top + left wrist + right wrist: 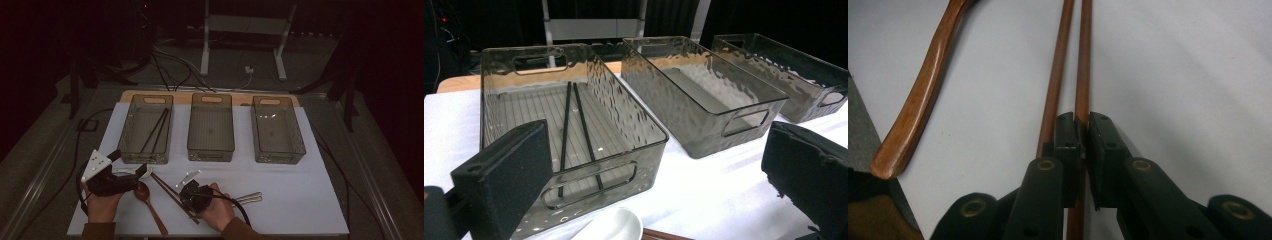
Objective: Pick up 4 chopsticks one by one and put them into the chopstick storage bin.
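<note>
3 bins, 2 pairs of chopsticks, 2 spoons on a white table.

High view: 3 grey bins [210, 127] in a row, 2 black chopsticks [155, 130] inside the left one; wooden spoon [148, 200] lies near.
Left gripper view: left gripper [659, 185] hangs released before the bins, 1 white spoon [611, 226] below.
Right gripper view: right gripper [1083, 132] is clenched on 1 of 2 brown chopsticks [1083, 55] lying on the table.

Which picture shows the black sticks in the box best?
The left gripper view: the black chopsticks lie big and close inside the left bin. The high view shows them small and dim.
</note>
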Demonstrator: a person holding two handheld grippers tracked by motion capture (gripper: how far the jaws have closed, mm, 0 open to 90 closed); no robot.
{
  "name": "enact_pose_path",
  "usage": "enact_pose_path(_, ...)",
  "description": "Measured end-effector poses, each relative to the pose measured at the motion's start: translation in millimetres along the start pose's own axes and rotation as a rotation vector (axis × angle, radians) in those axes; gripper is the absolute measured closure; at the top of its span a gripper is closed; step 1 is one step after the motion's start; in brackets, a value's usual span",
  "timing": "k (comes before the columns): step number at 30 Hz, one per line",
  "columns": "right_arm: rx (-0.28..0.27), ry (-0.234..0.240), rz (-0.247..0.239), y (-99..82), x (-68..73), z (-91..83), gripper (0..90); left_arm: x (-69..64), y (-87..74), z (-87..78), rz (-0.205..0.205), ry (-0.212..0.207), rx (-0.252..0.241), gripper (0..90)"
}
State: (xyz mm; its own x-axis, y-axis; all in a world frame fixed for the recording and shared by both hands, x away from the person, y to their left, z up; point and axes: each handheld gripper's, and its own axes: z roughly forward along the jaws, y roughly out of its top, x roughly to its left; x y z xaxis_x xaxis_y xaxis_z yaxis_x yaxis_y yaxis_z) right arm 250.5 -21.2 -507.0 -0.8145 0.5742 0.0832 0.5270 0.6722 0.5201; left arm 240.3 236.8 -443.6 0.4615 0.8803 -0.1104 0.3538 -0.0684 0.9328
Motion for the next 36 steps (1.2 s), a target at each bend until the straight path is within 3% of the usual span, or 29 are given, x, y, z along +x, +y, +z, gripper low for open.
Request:
enact_pose_path(13,-0.085,-0.015,0.022,-1.8,-4.7,-8.2,83.9,-0.1,-0.8,1.0,-0.003,-0.003,0.007,1.0)
enact_pose_path(27,-0.237,-0.03,0.036,2.9,-7.0,-27.9,83.9,-5.0,-2.1,8.1,-0.023,-0.032,0.035,1.1)
enact_pose_path(36,-0.26,-0.025,0.033,2.6,-7.1,-30.0,83.9,-6.6,-4.7,13.8,-0.041,-0.044,0.061,1.1)
